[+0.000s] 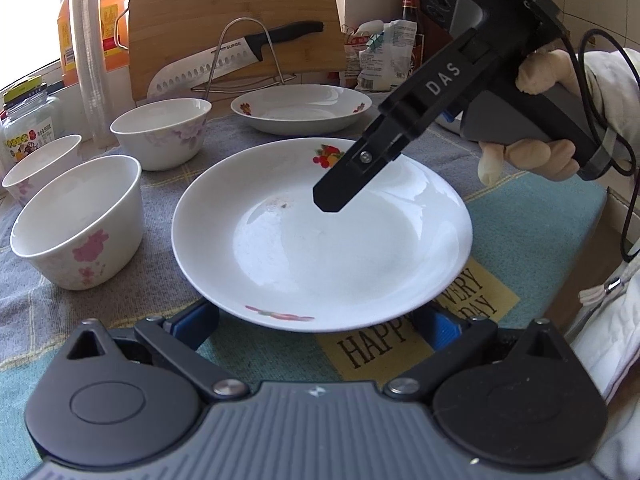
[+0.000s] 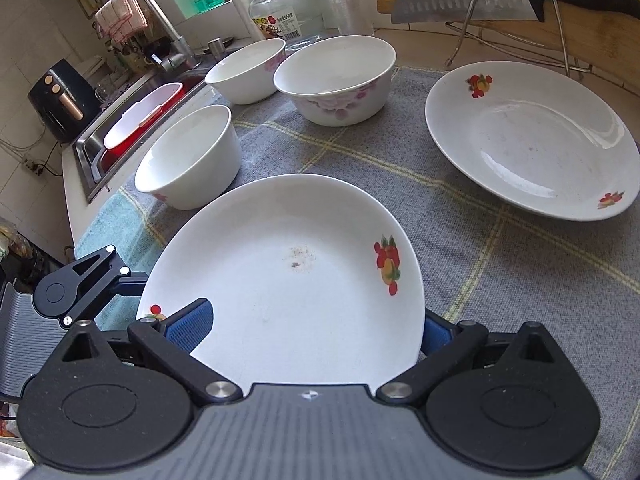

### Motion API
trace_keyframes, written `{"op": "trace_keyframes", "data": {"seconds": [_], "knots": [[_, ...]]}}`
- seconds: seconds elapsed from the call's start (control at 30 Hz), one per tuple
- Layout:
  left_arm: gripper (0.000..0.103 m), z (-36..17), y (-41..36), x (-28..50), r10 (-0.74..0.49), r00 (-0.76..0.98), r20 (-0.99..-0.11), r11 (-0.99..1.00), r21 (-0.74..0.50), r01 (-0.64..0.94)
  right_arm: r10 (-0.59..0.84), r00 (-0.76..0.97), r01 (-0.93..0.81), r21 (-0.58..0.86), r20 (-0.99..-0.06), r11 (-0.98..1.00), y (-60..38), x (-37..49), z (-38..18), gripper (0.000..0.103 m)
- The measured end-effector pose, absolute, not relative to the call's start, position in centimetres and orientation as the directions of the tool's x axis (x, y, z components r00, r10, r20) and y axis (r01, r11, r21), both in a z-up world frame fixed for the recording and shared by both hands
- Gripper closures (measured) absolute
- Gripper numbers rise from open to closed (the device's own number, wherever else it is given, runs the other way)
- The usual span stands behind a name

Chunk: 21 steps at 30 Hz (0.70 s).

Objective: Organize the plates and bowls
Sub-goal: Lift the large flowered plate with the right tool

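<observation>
**Near plate between both claws, rim in the right one's fingers**

The near plate [image 2: 288, 280], white with fruit prints, sits on the grey checked cloth [image 2: 500, 264]. The right gripper [image 2: 316, 330] has the plate's edge passing between its blue pads [image 2: 190, 326]; from the left wrist view its black finger lies over the plate's far side. Whether the pads press the rim I cannot tell. The left gripper [image 1: 316, 326] stands wide open, the plate's near rim between its fingers, contact unclear. A second plate [image 2: 532, 140] lies well apart toward the back. Three bowls stand to the left: a straight-sided bowl [image 2: 190, 158], a floral bowl [image 2: 334, 80], a far bowl [image 2: 246, 70].
</observation>
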<state>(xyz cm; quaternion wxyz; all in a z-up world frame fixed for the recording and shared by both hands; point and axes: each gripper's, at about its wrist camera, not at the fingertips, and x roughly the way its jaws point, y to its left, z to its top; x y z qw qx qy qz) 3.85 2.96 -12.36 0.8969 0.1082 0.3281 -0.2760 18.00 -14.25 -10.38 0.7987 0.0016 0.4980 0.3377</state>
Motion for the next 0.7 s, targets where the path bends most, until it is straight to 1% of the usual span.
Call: {"op": "trace_keyframes", "data": {"seconds": [0.3,0.53,0.7], "knots": [[0.001,-12.2,3.0,4.3,-0.436,0.614,-0.658,0.807,0.016,0.591,0.548,0.280,-0.529,0.349,-0.788,0.774,-14.1,18.9,-10.5,0.000],[0.001,-12.2,3.2,4.5,-0.448,0.600,-0.663,0.793,0.015,0.609,0.557,0.252,-0.547,0.358,-0.791,0.756,-13.8,19.1,-10.5,0.000],[0.001,-12.2,3.2,4.6,-0.451,0.597,-0.663,0.783,0.026,0.621,0.582,0.221,-0.521,0.410,-0.783,0.749,-14.1,19.7,-10.5,0.000]]}}
